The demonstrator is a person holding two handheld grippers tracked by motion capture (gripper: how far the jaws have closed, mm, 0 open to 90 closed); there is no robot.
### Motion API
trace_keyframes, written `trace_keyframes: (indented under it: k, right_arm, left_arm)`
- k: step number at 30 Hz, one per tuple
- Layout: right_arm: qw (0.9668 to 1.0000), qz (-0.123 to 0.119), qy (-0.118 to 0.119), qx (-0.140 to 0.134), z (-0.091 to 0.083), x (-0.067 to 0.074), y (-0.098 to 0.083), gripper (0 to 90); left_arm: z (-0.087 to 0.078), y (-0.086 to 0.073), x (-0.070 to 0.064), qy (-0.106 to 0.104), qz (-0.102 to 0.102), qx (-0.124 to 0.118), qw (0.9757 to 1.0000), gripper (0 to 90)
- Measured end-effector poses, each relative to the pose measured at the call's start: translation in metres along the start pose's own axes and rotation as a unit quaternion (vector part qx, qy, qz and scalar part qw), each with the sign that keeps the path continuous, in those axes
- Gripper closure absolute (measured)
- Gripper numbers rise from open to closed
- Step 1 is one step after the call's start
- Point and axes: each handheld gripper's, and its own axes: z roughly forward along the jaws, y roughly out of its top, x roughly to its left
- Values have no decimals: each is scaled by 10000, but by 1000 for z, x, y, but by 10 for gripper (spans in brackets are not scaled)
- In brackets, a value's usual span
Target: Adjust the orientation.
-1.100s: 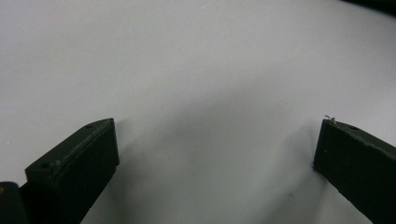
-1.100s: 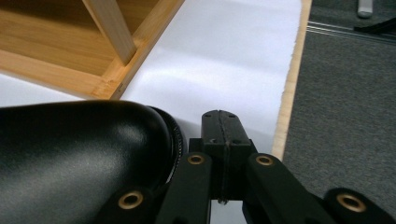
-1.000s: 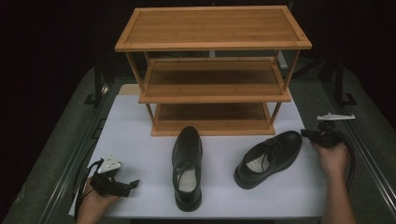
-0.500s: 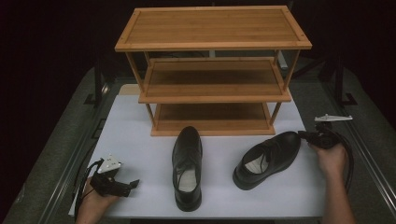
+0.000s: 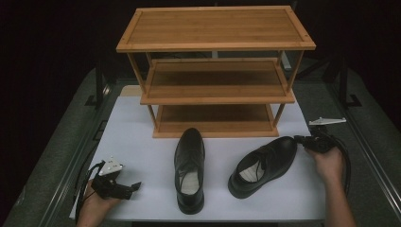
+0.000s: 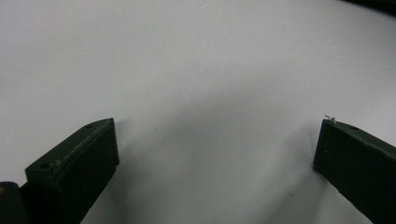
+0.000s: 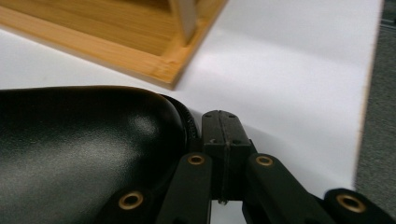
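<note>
- Right gripper [image 5: 302, 140]: jaws pressed together with nothing between them, tips touching the toe of the right-hand black shoe [image 5: 263, 164]. In the right gripper view the closed jaws sit against the rim of that toe [image 7: 88, 154].
- Right-hand black shoe: lies on the white sheet [image 5: 142, 142] of the bench, angled, toe pointing to the right gripper, heel toward the near edge.
- Left-hand black shoe [image 5: 189, 166]: just beside the first, apart from it, set straight with its toe toward the shelf unit.
- Wooden shelf unit [image 5: 215, 71]: three tiers, standing behind both shoes; its bottom corner [image 7: 173, 77] shows close behind the toe in the right gripper view. The way from either shoe to the bottom tier is free.
- Left gripper [image 5: 127, 189]: jaws spread wide, holding nothing, resting low over bare white sheet [image 6: 210, 93] at the near left, well apart from both shoes.
- Change from a second ago: the right-hand shoe has slid slightly leftward, the right gripper following its toe; the left gripper and left-hand shoe lie as before.
</note>
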Motion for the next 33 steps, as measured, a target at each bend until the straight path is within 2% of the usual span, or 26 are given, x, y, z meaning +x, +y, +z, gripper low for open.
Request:
trace_keyframes:
  k: [23,26,28,33]
  right_arm:
    - [9990,-300,258,201,6,57,-1,899]
    - [9988,-372,239,215,5,59,-1,898]
    - [9990,-386,127,183,4,58,-1,898]
    - [9994,-332,48,-26,-10,54,-4,898]
  left_arm:
    - [0,0,0,-5,-2,17,10000,0]
    - [0,0,0,-1,-3,10,10000,0]
    - [0,0,0,-3,-3,14,10000,0]
    - [0,0,0,-2,-5,1,10000,0]
